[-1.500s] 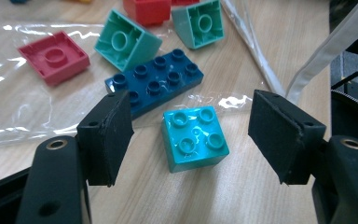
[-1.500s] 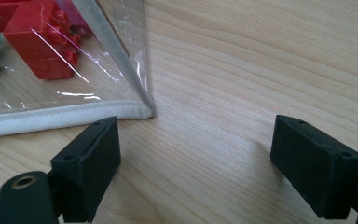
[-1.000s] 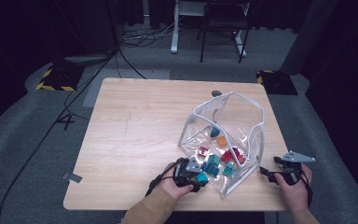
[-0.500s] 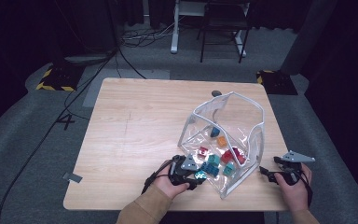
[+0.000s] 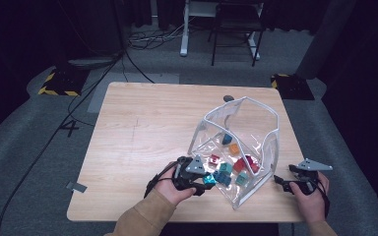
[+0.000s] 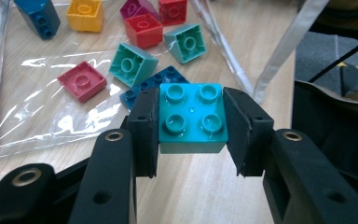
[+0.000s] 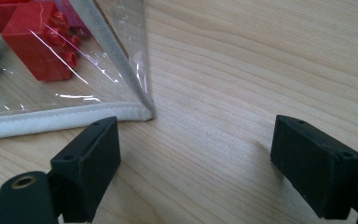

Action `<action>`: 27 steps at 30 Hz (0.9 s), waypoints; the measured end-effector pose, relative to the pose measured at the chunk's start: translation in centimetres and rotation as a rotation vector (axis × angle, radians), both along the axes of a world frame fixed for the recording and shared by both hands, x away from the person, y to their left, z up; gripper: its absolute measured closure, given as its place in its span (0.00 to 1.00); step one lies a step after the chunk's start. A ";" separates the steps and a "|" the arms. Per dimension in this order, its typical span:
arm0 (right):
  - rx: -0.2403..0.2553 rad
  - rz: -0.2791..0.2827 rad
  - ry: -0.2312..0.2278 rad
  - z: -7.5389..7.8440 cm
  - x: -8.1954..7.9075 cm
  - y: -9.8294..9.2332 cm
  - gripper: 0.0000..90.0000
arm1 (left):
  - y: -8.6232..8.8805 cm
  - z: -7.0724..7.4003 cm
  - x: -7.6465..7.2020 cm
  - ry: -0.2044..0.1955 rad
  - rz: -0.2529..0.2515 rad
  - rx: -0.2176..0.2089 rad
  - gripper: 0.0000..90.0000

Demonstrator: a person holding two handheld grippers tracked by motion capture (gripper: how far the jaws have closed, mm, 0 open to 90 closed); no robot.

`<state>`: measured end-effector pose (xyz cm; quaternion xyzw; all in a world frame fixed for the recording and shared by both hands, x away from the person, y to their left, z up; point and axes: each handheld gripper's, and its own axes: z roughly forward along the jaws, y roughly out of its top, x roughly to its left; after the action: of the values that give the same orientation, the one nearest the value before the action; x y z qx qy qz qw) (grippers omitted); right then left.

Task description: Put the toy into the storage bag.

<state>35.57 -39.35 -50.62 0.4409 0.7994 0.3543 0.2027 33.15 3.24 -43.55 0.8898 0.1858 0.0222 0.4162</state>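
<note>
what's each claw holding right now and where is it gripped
The left claw grips a turquoise brick by two opposite sides, studs showing. The right claw holds nothing.

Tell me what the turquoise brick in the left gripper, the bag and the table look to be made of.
Turquoise brick: glossy moulded plastic, going by the highlights on its studs. Bag: clear soft plastic film, creased and glinting, with pale, seemingly fabric edging. Table: light wood or wood-look laminate, matte, with visible grain.
</note>
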 end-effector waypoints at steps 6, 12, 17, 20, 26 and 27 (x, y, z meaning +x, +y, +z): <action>0.000 0.000 0.002 0.0 0.0 0.0 0.18 | 0.3 1.8 0.1 -0.015 -0.007 -0.008 0.65; 0.001 0.000 0.001 0.0 0.0 0.0 0.18 | 0.5 3.4 0.2 -0.030 -0.004 -0.012 0.65; -0.001 0.000 0.000 0.0 0.0 0.0 0.18 | 0.5 4.8 0.5 -0.028 -0.012 -0.016 0.65; -0.001 0.000 0.000 0.0 0.0 0.0 0.18 | 0.6 5.8 0.8 -0.038 -0.018 -0.019 0.65; -0.002 -0.001 -0.002 0.0 0.0 0.1 0.18 | 0.7 7.8 1.5 -0.060 -0.027 -0.025 0.65; -0.002 -0.001 -0.001 0.0 0.0 0.1 0.18 | 0.7 8.0 1.5 -0.063 -0.027 -0.026 0.65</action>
<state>35.59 -39.29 -50.63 0.4408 0.7994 0.3538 0.2038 34.70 3.97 -35.51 0.8856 0.1607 0.0421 0.4338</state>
